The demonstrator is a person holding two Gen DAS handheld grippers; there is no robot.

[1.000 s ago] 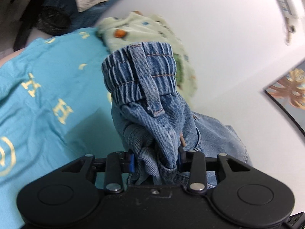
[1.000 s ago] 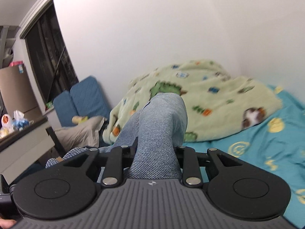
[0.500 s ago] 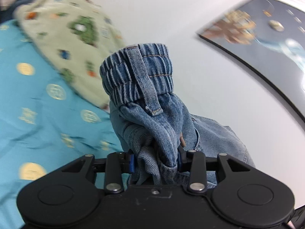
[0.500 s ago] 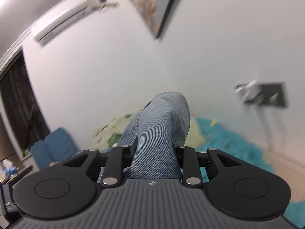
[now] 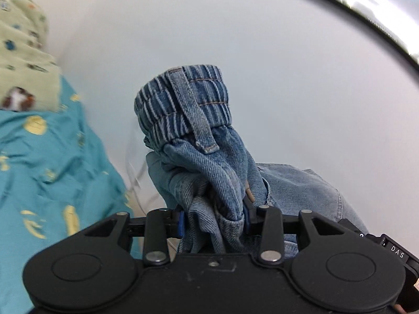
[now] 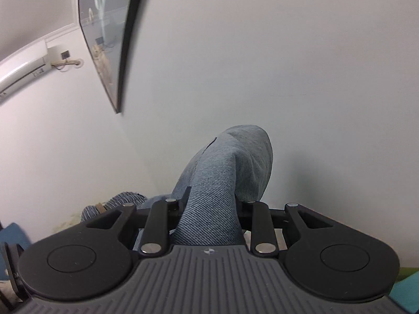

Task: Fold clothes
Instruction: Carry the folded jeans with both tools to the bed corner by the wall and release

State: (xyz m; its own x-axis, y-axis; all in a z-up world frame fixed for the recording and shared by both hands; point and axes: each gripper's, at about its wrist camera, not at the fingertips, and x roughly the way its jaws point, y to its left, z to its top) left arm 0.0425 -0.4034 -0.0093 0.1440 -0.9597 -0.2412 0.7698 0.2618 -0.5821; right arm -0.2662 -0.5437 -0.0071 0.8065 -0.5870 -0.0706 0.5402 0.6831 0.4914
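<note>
Gripping jeans [image 5: 207, 157] in both tongs, "DAS" label [image 5: 397, 251] legible

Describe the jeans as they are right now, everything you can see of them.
The jeans are blue denim, bunched and held off the bed. The left gripper is shut on a wad near the ribbed elastic waistband, where a belt loop runs across it. The right gripper is shut on a smoother, paler fold that humps up ahead of its fingers. More denim trails to the side in each view. Their full shape cannot be seen.
</note>
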